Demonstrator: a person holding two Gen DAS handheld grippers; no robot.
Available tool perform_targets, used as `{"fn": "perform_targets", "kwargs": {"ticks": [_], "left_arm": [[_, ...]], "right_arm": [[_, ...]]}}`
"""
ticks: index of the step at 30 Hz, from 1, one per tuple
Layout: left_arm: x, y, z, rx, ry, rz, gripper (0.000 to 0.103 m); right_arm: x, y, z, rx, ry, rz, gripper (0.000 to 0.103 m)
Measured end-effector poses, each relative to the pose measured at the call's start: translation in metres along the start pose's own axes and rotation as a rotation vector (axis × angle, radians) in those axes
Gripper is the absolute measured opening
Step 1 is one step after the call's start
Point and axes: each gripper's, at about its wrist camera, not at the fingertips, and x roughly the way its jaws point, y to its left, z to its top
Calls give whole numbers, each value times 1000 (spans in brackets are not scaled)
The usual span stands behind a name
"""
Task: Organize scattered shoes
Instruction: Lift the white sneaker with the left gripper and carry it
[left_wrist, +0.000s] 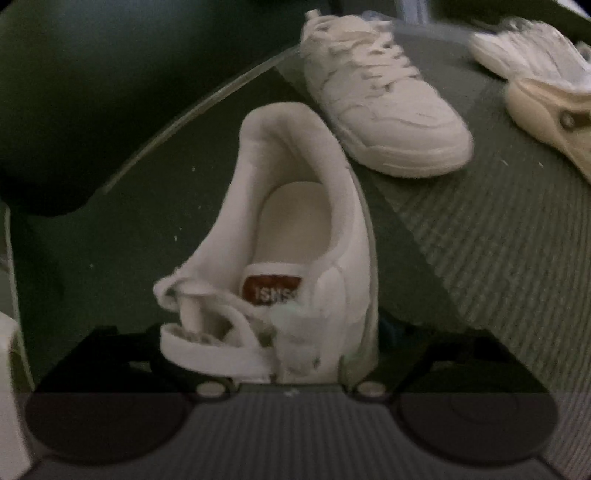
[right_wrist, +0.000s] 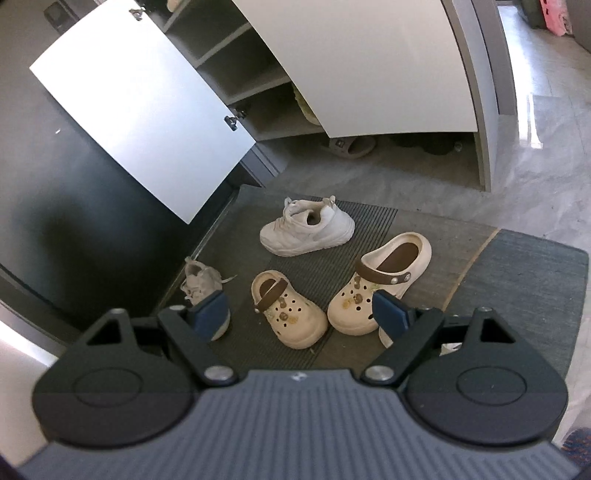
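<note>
Left gripper (left_wrist: 291, 347) clamps a white sneaker (left_wrist: 295, 236) by the tongue, heel pointing away, apparently lifted off the floor. Right gripper (right_wrist: 301, 314) spread wide, holding nothing, above the mat (right_wrist: 369, 218). Loose on the mat: two cream clogs (right_wrist: 288, 310), a chunky white sneaker (right_wrist: 310, 229), another laced sneaker (right_wrist: 201, 284). Cabinet (right_wrist: 258, 92) open, shelves mostly free. Judgement: mid-sort; four shoes on the mat left to place.
</note>
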Motion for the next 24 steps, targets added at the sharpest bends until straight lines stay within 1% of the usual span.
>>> {"fn": "perform_targets", "kwargs": {"ticks": [2, 7, 10, 12, 14, 15, 17, 21, 24], "left_arm": [[-19, -24, -1, 38, -13, -26, 85], [-68, -83, -2, 134, -45, -90, 85], [-97, -120, -3, 194, -64, -131, 85], [-111, -164, 4, 269, -82, -201, 85], [-124, -208, 11, 347, -100, -272, 85], [-127, -234, 16, 407, -108, -306, 85], [-133, -270, 20, 504, -117, -350, 86], [-132, -333, 17, 680, -115, -404, 86], [-126, -359, 13, 748, -99, -420, 86]], "right_arm": [[-17, 0, 1, -17, -3, 42, 87], [-59, -10, 7, -11, -54, 89, 87], [-90, -20, 10, 6, -125, 99, 87], [-109, -29, 11, 22, -171, 89, 87], [-124, -39, 12, 41, -196, 84, 87], [-131, -44, 12, 51, -205, 82, 87], [-146, -54, 12, 67, -219, 68, 87], [-174, -75, 11, 102, -255, 33, 87], [-188, -84, 9, 117, -272, 24, 88]]}}
